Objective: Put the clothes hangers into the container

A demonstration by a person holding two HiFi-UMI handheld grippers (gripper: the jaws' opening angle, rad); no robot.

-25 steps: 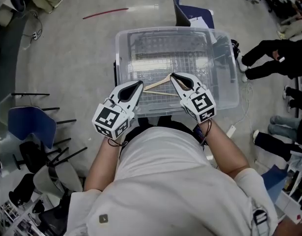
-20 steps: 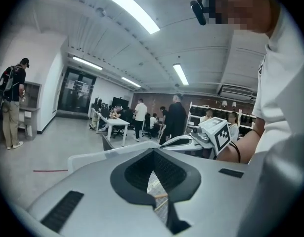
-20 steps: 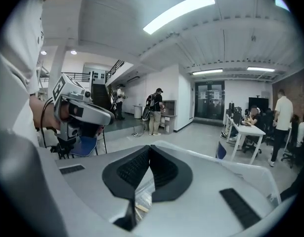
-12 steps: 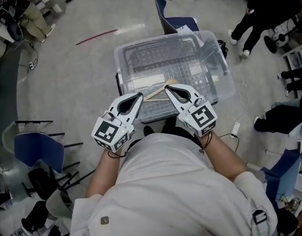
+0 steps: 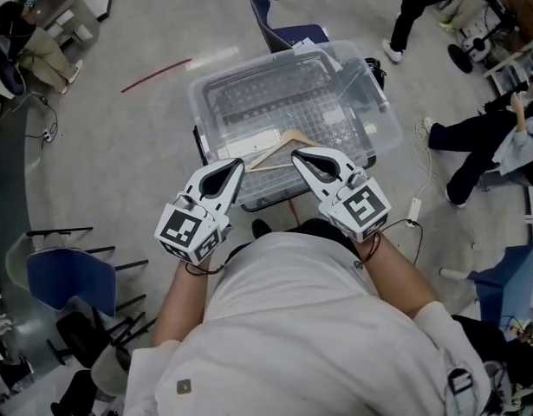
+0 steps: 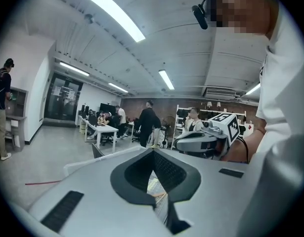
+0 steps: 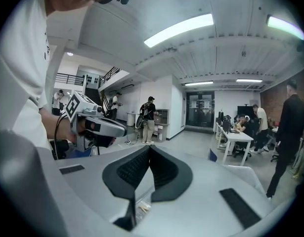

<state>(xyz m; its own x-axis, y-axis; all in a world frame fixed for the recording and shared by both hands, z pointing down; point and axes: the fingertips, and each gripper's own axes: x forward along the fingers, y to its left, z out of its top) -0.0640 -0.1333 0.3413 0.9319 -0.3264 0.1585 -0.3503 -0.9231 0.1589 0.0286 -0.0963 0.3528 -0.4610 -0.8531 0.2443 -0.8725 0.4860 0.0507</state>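
Just above the container (image 5: 379,120), left tongs (image 5: 241,162) and right tongs (image 5: 294,152) level, abreast, both pressed together.

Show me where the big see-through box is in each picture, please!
Head view: the container is in the upper middle of the picture.
Left gripper view: only its pale rim shows, left of centre and low down.
Right gripper view: only a bit of its rim shows, at the lower right.
Shared landmark: the blue chair just behind the container, which also seems to show at and.
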